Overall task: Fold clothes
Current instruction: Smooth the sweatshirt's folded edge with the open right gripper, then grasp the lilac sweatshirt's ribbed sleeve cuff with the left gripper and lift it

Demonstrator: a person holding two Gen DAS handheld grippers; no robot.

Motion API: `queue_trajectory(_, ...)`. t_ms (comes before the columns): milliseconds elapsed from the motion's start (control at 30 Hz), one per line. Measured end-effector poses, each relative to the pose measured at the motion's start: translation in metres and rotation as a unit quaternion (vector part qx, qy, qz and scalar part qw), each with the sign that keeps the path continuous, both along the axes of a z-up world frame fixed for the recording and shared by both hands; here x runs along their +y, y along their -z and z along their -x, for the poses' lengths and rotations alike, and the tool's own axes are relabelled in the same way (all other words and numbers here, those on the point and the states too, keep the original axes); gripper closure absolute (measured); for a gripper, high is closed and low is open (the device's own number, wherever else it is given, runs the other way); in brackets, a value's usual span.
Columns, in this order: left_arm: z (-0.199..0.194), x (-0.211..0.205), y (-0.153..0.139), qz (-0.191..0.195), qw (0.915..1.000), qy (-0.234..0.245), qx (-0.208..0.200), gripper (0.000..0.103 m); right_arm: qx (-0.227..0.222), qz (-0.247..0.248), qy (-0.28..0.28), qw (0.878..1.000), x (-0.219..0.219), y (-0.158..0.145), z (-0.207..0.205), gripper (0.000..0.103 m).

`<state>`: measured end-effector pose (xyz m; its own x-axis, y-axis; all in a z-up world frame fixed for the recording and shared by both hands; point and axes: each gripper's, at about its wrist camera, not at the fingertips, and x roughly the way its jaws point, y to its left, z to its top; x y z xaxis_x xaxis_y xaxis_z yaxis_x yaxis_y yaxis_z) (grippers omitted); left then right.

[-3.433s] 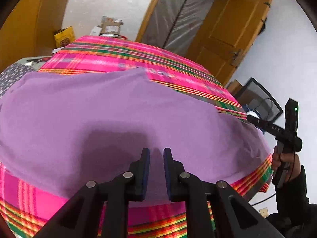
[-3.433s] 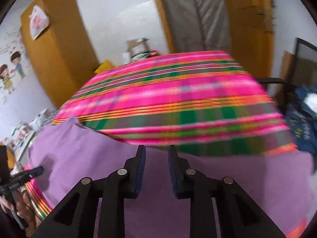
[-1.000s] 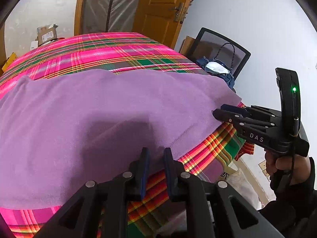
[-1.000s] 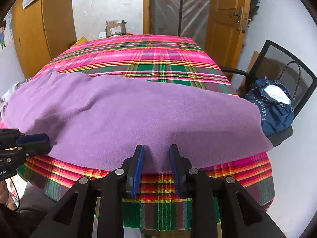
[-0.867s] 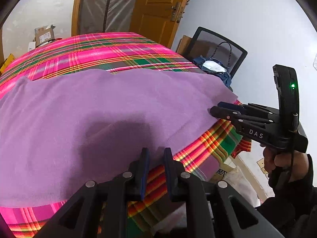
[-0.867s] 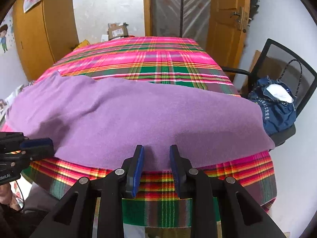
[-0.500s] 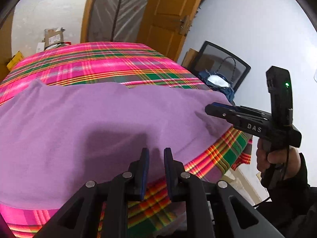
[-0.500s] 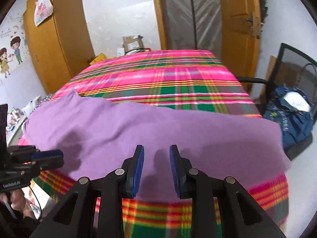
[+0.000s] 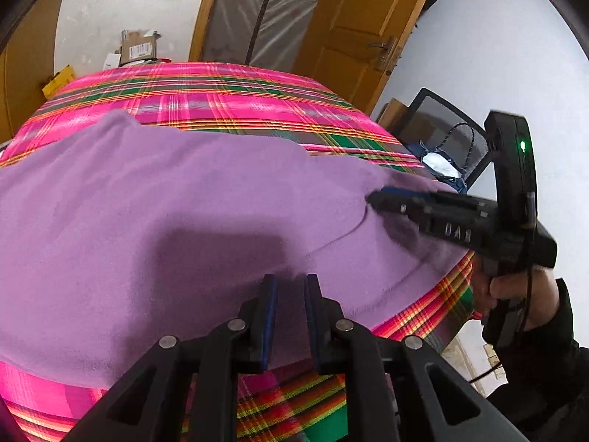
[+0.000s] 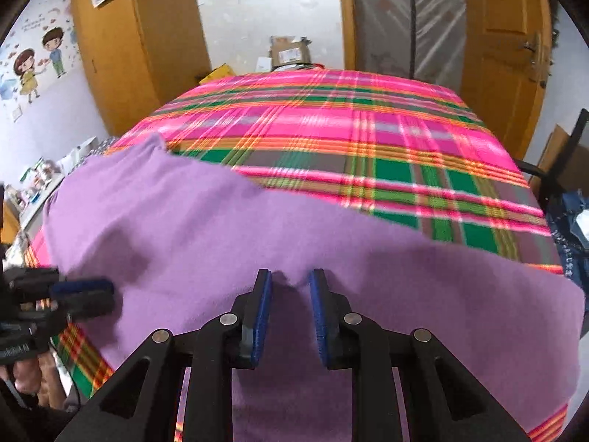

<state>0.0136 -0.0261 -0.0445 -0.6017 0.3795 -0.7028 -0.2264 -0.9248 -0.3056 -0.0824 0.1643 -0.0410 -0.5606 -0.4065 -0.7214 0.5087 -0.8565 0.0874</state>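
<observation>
A purple cloth [image 9: 165, 202] lies spread over the near half of a table under a pink and green plaid cover [image 9: 221, 99]. My left gripper [image 9: 289, 281] hovers open over the cloth's near hem, with only flat cloth seen through its gap. My right gripper [image 10: 291, 278] has its tips down on the purple cloth [image 10: 221, 228]. Its jaws are closing, and a small pucker of cloth rises between the blue pads [image 10: 262, 305] without being clamped. In the left wrist view the right gripper [image 9: 371, 199] drags a crease into the cloth near its right end. The left gripper [image 10: 105, 291] shows at the left edge.
A black mesh chair carrying a blue bag [image 9: 443, 164] stands off the table's right corner. A wooden door [image 10: 508, 44] and a plastic-covered opening are behind the table. An orange wardrobe [image 10: 121, 55] and a cardboard box [image 10: 291, 51] stand at the back left. A hand [image 9: 515, 287] grips the right tool.
Both grippers have moved in from the table's near edge over the cloth. The right gripper's tips now rest on the cloth, creasing it, and its jaws stand narrower.
</observation>
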Motion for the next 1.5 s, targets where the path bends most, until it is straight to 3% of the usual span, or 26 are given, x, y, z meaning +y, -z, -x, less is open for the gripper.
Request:
queue_trajectory(200,-0.002,-0.018,-0.003,-0.015,0.9996,-0.018,0.013,0.088,0.017,0.002,-0.012,1.0,-0.008,-0.019,0.008,0.081)
queue_trajectory(367,-0.003,-0.036,0.0,-0.023,0.9987,-0.044,0.012,0.088,-0.022,-0.021,-0.047,0.998,-0.037,-0.007,0.027,0.082)
queue_trajectory(567,-0.01,-0.057,0.001,-0.028,0.9969,-0.072,0.015,0.088,-0.033,-0.033,-0.036,0.998,-0.051,0.001,0.051,0.086)
queue_trajectory(733,-0.016,-0.08,-0.002,-0.029,0.9931,-0.11,0.028,0.088,-0.009,-0.016,-0.057,0.998,-0.068,-0.013,0.034,0.085)
queue_trajectory(900,-0.019,-0.098,0.001,-0.025,0.9897,-0.138,0.027,0.088,-0.014,-0.032,-0.103,0.994,-0.106,-0.003,0.023,0.085)
queue_trajectory(1033,-0.023,-0.113,0.004,-0.027,0.9872,-0.155,0.022,0.088,-0.026,-0.037,-0.09,0.995,-0.113,0.002,0.033,0.085)
queue_trajectory(1200,-0.034,-0.143,-0.004,-0.029,0.9791,-0.198,0.036,0.088,-0.012,-0.023,-0.081,0.996,-0.111,-0.01,0.027,0.083)
queue_trajectory(1500,-0.048,-0.201,-0.011,-0.013,0.9528,-0.301,0.04,0.082,-0.014,-0.008,-0.121,0.992,-0.123,-0.01,-0.008,0.078)
